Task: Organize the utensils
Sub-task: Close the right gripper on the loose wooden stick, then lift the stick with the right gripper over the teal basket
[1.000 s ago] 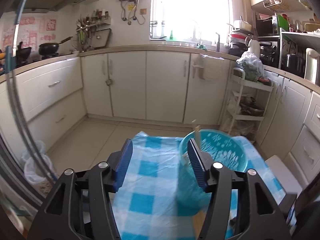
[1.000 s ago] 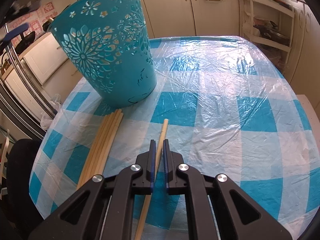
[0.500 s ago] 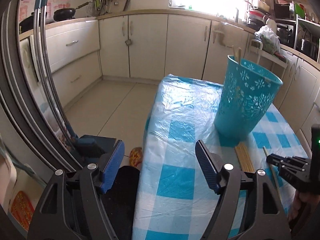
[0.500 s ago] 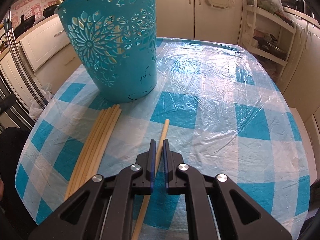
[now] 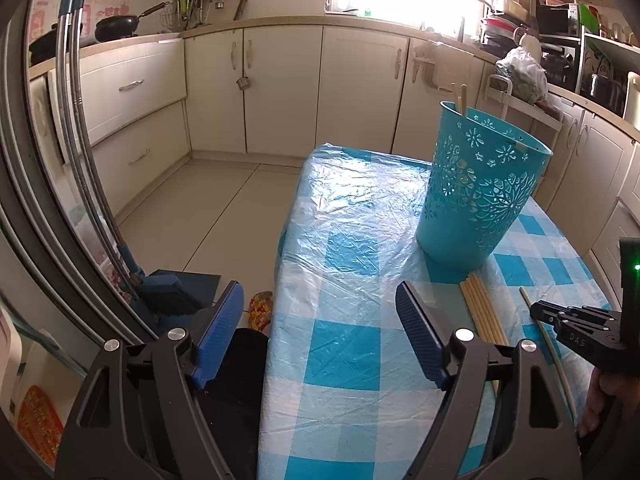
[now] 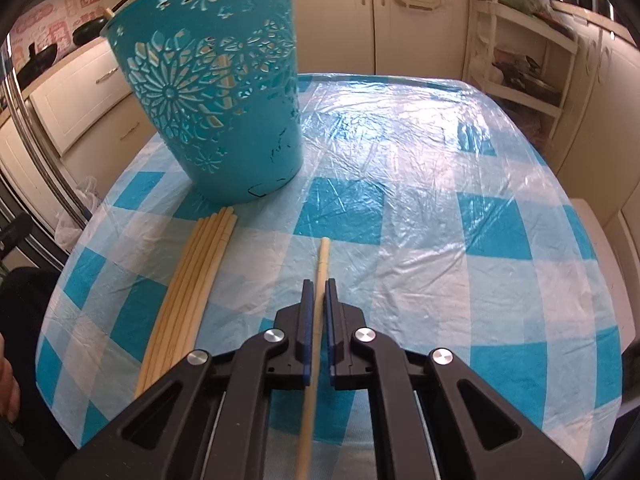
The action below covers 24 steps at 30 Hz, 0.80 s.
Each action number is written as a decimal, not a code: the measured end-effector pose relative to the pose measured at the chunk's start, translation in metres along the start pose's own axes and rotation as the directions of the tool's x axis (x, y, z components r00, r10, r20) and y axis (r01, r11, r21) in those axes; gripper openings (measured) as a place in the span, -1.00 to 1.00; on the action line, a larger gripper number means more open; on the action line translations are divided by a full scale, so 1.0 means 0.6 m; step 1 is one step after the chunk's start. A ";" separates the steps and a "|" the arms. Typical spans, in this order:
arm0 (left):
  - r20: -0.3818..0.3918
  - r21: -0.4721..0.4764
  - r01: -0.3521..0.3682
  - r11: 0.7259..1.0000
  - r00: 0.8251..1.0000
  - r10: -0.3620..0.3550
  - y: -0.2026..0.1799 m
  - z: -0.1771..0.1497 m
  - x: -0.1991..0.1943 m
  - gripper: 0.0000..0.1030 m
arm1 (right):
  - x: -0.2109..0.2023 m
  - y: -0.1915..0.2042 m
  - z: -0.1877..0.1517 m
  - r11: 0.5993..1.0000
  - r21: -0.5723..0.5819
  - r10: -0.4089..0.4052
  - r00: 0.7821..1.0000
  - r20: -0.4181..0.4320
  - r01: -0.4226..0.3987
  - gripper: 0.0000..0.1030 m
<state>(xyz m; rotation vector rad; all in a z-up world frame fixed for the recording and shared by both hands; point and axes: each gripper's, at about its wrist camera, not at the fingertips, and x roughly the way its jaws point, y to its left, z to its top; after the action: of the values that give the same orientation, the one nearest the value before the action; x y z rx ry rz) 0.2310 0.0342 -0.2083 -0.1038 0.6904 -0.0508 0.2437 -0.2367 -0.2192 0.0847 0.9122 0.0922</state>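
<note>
Fingers of the right gripper [image 6: 319, 285] clamp one chopstick [image 6: 322, 256] lying on the checked tabletop [image 6: 420, 208], at five o'clock from the teal basket [image 6: 216, 92]. Loose chopsticks [image 6: 192, 280] lie just left. Left gripper [image 5: 320, 320] fingers stand wide apart, holding nothing.

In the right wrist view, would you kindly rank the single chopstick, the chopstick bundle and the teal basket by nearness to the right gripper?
1. Single pale wooden chopstick, pinched in the right gripper.
2. Bundle of wooden chopsticks, lying to its left.
3. Teal cut-out plastic basket, beyond, upper left.

Both wrist views toward shared basket [image 5: 480, 184].
</note>
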 end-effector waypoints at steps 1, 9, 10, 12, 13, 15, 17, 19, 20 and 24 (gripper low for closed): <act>0.001 0.002 0.001 1.000 1.000 -0.001 -0.001 -0.001 0.000 0.46 | -0.002 -0.004 -0.002 1.000 0.016 0.010 1.000 -0.003 -0.010 -0.89; -0.006 0.015 -0.001 1.000 1.000 0.001 -0.007 -0.005 0.001 0.49 | -0.041 -0.023 -0.020 0.989 0.105 0.103 0.994 0.044 -0.107 -0.89; -0.008 0.019 -0.003 1.000 1.000 0.003 -0.009 -0.006 0.002 0.50 | -0.048 -0.022 -0.021 0.987 0.110 0.114 0.992 0.055 -0.120 -0.89; -0.010 0.028 -0.006 1.000 1.000 0.006 -0.012 -0.007 0.003 0.50 | -0.067 -0.024 -0.018 0.982 0.117 0.139 0.986 0.090 -0.149 -0.89; -0.011 0.033 -0.008 0.999 1.000 0.008 -0.014 -0.007 0.004 0.50 | -0.075 -0.024 -0.015 0.980 0.119 0.149 0.983 0.106 -0.162 -0.89; -0.013 0.039 -0.009 0.999 1.000 0.009 -0.016 -0.008 0.005 0.51 | -0.097 -0.025 -0.007 0.973 0.122 0.176 0.973 0.149 -0.195 -0.89; -0.017 0.040 -0.006 0.999 1.000 0.007 -0.017 -0.009 0.006 0.51 | -0.121 -0.021 0.002 0.967 0.117 0.203 0.960 0.194 -0.228 -0.89; -0.023 0.037 -0.004 0.999 1.000 0.005 -0.019 -0.009 0.008 0.51 | -0.145 -0.018 0.014 0.961 0.106 0.224 0.946 0.235 -0.254 -0.89; -0.026 0.036 -0.002 0.999 1.000 0.003 -0.020 -0.009 0.009 0.51 | -0.160 -0.016 0.022 0.958 0.098 0.237 0.936 0.259 -0.270 -0.89; -0.036 0.025 0.004 1.000 0.999 -0.003 -0.018 -0.009 0.012 0.51 | -0.198 -0.009 0.052 0.946 0.070 0.278 0.901 0.334 -0.318 -0.89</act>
<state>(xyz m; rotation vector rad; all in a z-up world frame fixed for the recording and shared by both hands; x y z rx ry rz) 0.2332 0.0222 -0.2157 -0.0799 0.7257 -0.0652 0.1965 -0.2570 -0.1073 0.3469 0.5717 0.2997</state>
